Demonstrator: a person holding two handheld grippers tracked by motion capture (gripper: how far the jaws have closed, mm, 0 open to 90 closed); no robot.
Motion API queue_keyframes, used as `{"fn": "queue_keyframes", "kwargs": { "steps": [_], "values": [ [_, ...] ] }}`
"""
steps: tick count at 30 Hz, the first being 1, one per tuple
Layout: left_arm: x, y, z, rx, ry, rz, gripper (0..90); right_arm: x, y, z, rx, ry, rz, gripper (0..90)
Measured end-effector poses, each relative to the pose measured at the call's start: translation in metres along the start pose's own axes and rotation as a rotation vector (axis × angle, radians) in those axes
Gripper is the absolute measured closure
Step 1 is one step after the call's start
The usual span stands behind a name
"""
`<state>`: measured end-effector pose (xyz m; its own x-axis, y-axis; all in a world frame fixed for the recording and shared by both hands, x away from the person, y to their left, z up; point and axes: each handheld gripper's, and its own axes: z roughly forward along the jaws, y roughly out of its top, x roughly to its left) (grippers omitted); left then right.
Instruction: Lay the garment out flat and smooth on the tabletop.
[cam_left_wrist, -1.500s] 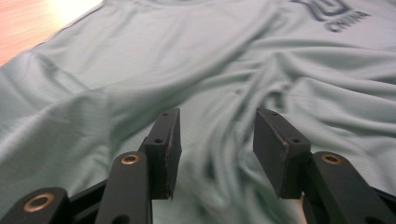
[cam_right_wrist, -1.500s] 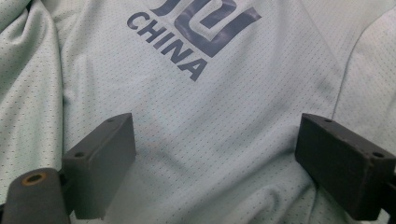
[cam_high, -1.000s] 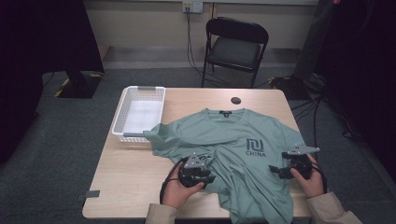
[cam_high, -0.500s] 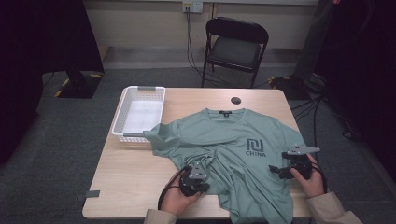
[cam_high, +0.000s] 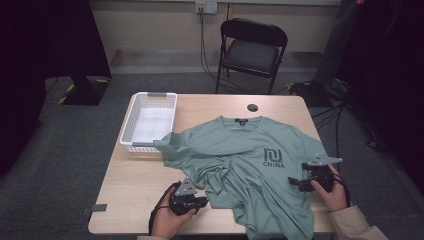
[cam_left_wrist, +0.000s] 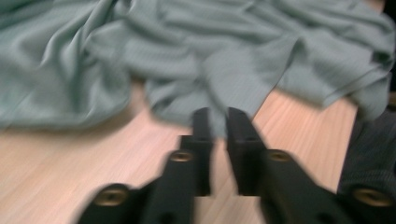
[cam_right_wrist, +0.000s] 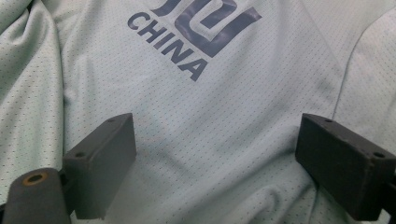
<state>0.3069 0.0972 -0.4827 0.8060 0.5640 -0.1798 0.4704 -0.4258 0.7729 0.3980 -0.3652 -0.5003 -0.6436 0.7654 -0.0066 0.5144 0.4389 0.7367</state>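
Observation:
A grey-green T-shirt (cam_high: 240, 150) lies face up and rumpled across the wooden table (cam_high: 135, 185), with a dark "CHINA" logo (cam_high: 273, 157) on its chest. My left gripper (cam_high: 201, 201) sits at the shirt's lower left hem. In the left gripper view its jaws (cam_left_wrist: 218, 119) are nearly closed, with a fold of the shirt (cam_left_wrist: 187, 56) between the tips. My right gripper (cam_high: 296, 182) hovers over the shirt's right side. Its jaws (cam_right_wrist: 219, 135) stand wide open above the fabric (cam_right_wrist: 210, 102), just below the logo (cam_right_wrist: 196, 28).
A white plastic basket (cam_high: 131, 125) stands at the table's back left, touching the shirt's sleeve. A small black disc (cam_high: 252, 107) lies near the far edge. A black folding chair (cam_high: 252, 50) stands behind the table. The shirt's bottom hangs over the near edge.
My left gripper has drawn back toward the near left, off the shirt's middle to its hem, and the folds there have shifted. The right gripper has hardly moved.

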Motion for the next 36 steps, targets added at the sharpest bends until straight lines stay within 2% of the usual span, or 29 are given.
{"fn": "queue_keyframes", "kwargs": {
  "steps": [1,3,7,10,12,16,22,26,29,30,32,34,36],
  "values": [
    [-0.002,0.002,0.003,-0.004,-0.004,0.004,74.9,0.000,0.000,0.000,0.000,0.000,0.000,11.2],
    [-0.004,0.005,0.010,-0.009,-0.010,0.010,71.1,0.000,0.000,0.000,0.000,0.000,0.000,11.2],
    [-0.004,0.006,0.026,0.039,-0.033,0.011,73.0,0.000,0.000,0.000,0.000,0.000,0.000,11.2],
    [-0.006,0.007,0.029,0.072,-0.058,0.027,87.5,0.000,0.000,0.000,0.000,0.001,0.000,11.1],
    [-0.007,0.007,0.025,0.097,-0.058,0.029,89.9,0.000,0.000,0.000,0.000,0.002,0.000,11.1],
    [0.000,-0.001,0.010,0.111,-0.052,0.005,90.0,0.000,0.000,0.000,0.000,0.002,-0.001,11.1],
    [0.010,-0.024,-0.019,0.097,-0.027,-0.049,90.0,0.000,0.000,0.000,0.000,0.002,-0.001,11.1],
    [0.011,-0.033,-0.030,0.084,-0.007,-0.056,90.0,0.000,0.000,0.000,0.000,0.002,-0.001,11.1],
    [0.010,-0.036,-0.034,0.083,-0.015,-0.051,89.7,0.000,0.000,0.000,0.000,0.003,-0.001,11.1],
    [0.010,-0.036,-0.033,0.079,-0.011,-0.052,87.2,0.000,0.000,0.000,0.000,0.003,-0.001,11.1],
    [0.010,-0.033,-0.032,0.045,0.010,-0.056,71.0,0.000,0.000,0.000,0.000,0.003,-0.001,11.1],
    [0.011,-0.028,-0.030,0.026,0.031,-0.041,65.9,0.000,0.000,0.000,0.000,0.003,-0.001,11.1],
    [0.013,-0.021,-0.026,0.005,0.068,-0.045,56.7,0.000,0.000,0.000,0.000,0.003,-0.001,11.1]
  ]
}}
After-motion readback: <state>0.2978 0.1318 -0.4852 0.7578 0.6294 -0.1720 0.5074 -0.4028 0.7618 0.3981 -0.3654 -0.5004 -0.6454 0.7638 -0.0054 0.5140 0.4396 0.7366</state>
